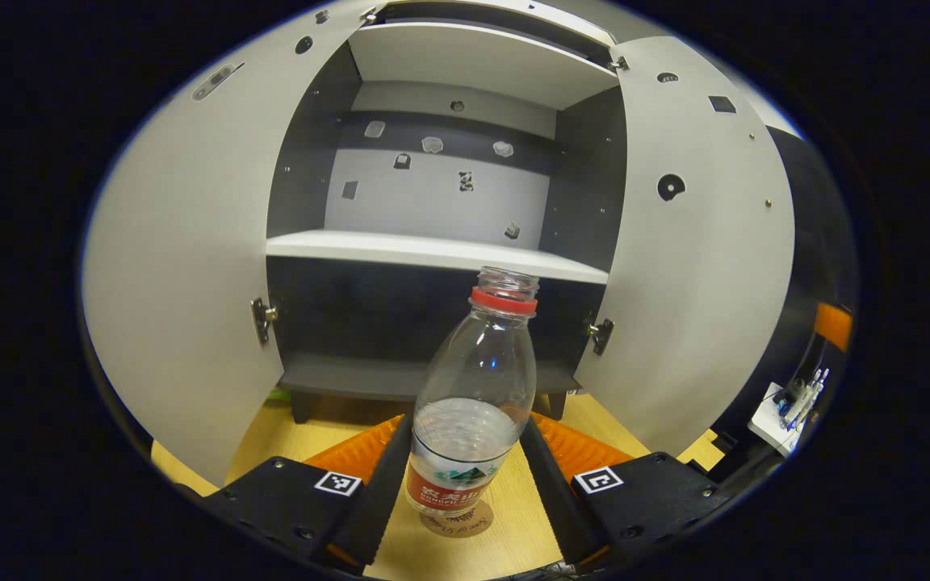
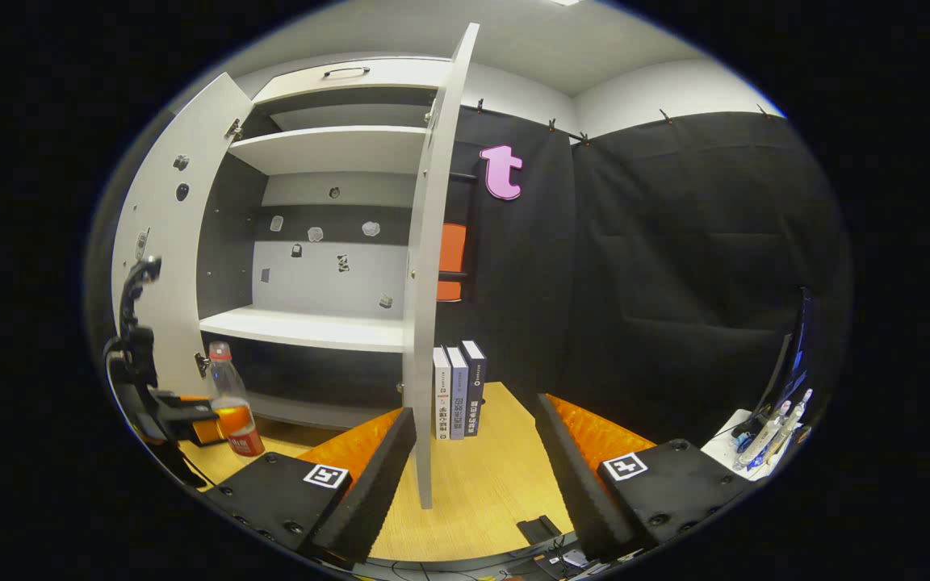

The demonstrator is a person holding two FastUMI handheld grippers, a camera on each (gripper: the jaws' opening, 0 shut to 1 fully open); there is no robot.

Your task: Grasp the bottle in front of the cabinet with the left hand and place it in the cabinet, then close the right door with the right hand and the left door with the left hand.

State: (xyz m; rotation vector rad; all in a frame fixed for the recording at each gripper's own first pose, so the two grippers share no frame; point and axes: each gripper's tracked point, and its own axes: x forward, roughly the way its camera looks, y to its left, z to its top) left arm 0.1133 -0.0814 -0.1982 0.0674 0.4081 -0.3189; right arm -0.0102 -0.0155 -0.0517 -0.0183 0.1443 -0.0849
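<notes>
Standing upright: bottle (image 1: 473,403) is sitting on the wooden table (image 1: 473,541) in front of the cabinet (image 1: 433,250), long axis vertical, open neck pointing up, no cap, red ring showing below the mouth.
Left gripper (image 1: 465,460): it is bracketing the bottle's lower body, one finger on each side; the pads are looking right up against the plastic, but I cannot tell whether both are actually pressing.
Left gripper view giving us: the cabinet head-on, left door (image 1: 182,266) and right door (image 1: 699,258) both swung wide, white shelf (image 1: 433,250) running across the middle, dark lower bay behind the bottle.
Right gripper view giving us: the same scene from the side, with the bottle (image 2: 231,403) and the left gripper (image 2: 190,415) small at the left edge, and the right door (image 2: 433,266) showing edge-on.
Also from that side: three books (image 2: 458,391) are standing upright on the table beside the cabinet.
Right gripper (image 2: 473,460): its fingers are spread wide apart, holding nothing, with the door's lower edge sitting between them.
Materials: bottle is clear ribbed plastic, partly filled with water, red label wrapping the base; doors are smooth pale panels with metal hinges; finger pads are ridged orange on black bodies; table is light wood grain.
</notes>
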